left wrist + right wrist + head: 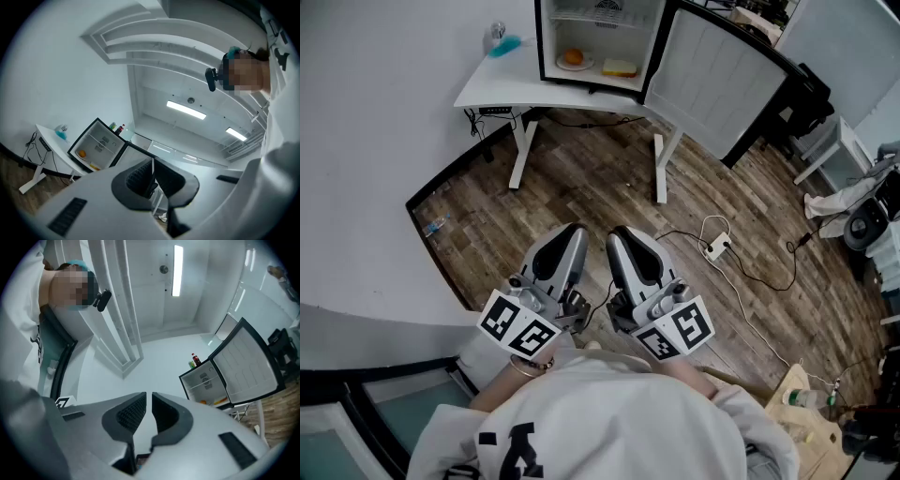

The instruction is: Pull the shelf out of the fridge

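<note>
I am holding my left gripper [570, 232] and right gripper [622, 235] side by side near my body, the fingers of both pressed together on nothing. Nothing is pulled yet: the pale flat shelf [602, 16] is sitting inside the small open black-framed fridge [540, 42] on the white desk [502, 89], well apart from me.

A white table [487, 91] carries the open fridge [600, 42] and a small blue item [506, 43].

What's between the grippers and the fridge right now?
Head view: wood floor, then the white desk that the open fridge stands on. The left gripper and right gripper are shut, empty.
</note>
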`<action>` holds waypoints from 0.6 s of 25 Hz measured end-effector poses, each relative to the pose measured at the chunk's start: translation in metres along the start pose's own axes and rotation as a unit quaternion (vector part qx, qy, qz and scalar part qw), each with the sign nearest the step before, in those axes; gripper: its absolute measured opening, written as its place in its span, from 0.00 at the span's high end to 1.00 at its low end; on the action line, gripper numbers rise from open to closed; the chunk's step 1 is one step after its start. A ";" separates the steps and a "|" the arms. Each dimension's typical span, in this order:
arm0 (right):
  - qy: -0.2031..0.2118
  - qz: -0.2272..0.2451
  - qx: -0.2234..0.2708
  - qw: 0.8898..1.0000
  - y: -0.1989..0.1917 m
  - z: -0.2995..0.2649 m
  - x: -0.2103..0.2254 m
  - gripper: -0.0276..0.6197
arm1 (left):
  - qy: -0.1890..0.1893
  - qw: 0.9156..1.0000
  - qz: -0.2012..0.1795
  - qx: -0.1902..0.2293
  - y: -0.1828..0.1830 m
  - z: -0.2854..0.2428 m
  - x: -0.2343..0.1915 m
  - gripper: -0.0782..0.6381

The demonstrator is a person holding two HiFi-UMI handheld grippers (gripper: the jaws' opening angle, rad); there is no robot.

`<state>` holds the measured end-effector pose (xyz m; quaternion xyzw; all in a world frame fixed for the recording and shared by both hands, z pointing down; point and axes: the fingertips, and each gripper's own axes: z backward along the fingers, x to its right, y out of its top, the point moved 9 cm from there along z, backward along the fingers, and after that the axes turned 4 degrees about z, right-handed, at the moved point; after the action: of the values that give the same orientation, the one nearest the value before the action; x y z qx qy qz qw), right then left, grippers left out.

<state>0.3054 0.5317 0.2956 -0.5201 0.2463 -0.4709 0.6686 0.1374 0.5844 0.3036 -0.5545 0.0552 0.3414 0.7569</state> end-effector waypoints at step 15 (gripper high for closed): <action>0.005 0.005 0.014 1.000 0.005 0.011 -0.004 0.87 | 0.012 0.999 -0.031 -0.001 0.001 0.008 0.010 0.87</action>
<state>0.3147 0.5409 0.2945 -0.5067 0.2457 -0.4736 0.6772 0.1422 0.5963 0.3010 -0.5604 0.0466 0.3111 0.7661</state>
